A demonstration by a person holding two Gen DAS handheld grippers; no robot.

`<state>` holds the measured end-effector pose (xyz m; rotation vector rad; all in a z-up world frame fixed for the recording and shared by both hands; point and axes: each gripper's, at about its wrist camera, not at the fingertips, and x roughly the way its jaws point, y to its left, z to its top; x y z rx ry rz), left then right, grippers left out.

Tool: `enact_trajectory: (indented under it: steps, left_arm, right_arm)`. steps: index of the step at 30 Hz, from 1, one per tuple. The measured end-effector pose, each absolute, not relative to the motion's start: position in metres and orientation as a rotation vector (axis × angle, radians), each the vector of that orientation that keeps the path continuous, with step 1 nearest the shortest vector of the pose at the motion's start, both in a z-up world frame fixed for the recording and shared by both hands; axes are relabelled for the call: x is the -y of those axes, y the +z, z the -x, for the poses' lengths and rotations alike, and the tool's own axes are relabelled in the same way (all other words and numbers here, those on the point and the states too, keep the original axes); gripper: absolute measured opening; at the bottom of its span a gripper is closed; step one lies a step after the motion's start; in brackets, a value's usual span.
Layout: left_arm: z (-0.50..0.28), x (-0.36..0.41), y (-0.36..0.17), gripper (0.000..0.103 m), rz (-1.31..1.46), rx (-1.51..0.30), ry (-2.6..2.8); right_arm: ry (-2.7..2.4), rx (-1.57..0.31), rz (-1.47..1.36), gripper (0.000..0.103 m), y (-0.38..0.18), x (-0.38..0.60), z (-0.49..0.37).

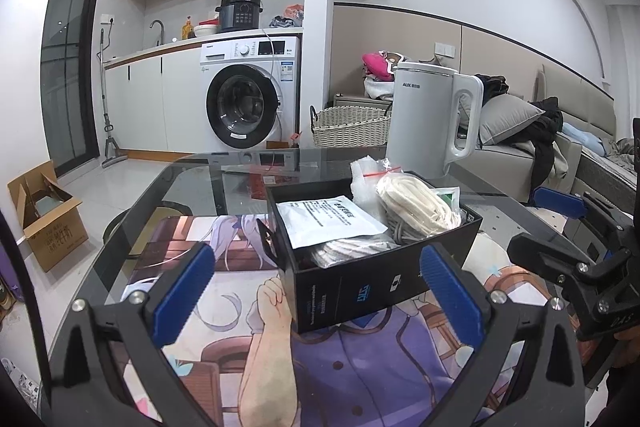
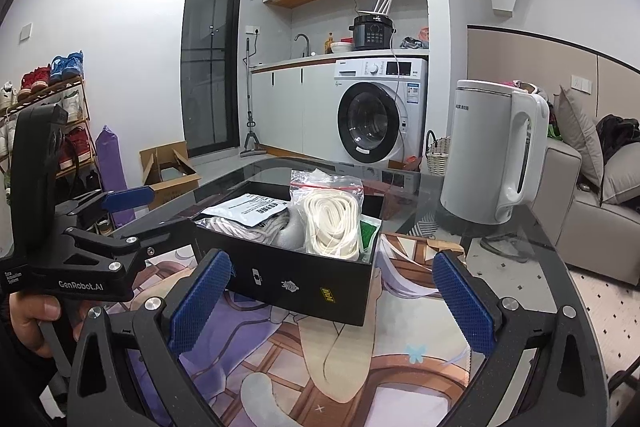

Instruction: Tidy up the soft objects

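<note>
A black open box (image 1: 360, 291) stands on the printed mat (image 1: 224, 291) on the glass table. It holds a clear bag of cream straps (image 1: 416, 207), a white printed pouch (image 1: 328, 217), bubble wrap (image 1: 364, 173) and grey cord (image 1: 348, 247). My left gripper (image 1: 316, 301) is open and empty, its blue pads either side of the box's near corner. My right gripper (image 2: 332, 309) is open and empty, just in front of the box (image 2: 296, 283); the bag of straps (image 2: 332, 223) shows there too. Each gripper shows at the side of the other's view.
A white electric kettle (image 1: 432, 119) stands on the table behind the box, also in the right wrist view (image 2: 492, 151). A wicker basket (image 1: 352, 127), washing machine (image 1: 248, 99), cardboard box (image 1: 48, 215) and sofa (image 1: 516, 147) lie beyond the table's glass edge (image 1: 120, 223).
</note>
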<state>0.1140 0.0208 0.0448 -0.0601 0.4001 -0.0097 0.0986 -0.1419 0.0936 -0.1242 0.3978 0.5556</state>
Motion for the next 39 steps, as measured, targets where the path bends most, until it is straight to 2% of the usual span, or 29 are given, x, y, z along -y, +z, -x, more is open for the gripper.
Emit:
enact_trajectory:
  steps: [39]
  left_arm:
    - [-0.1104, -0.0233, 0.0472, 0.103, 0.071, -0.378, 0.004]
  right_arm:
    - [0.546, -0.394, 0.133, 0.103, 0.093, 0.1416, -0.0977]
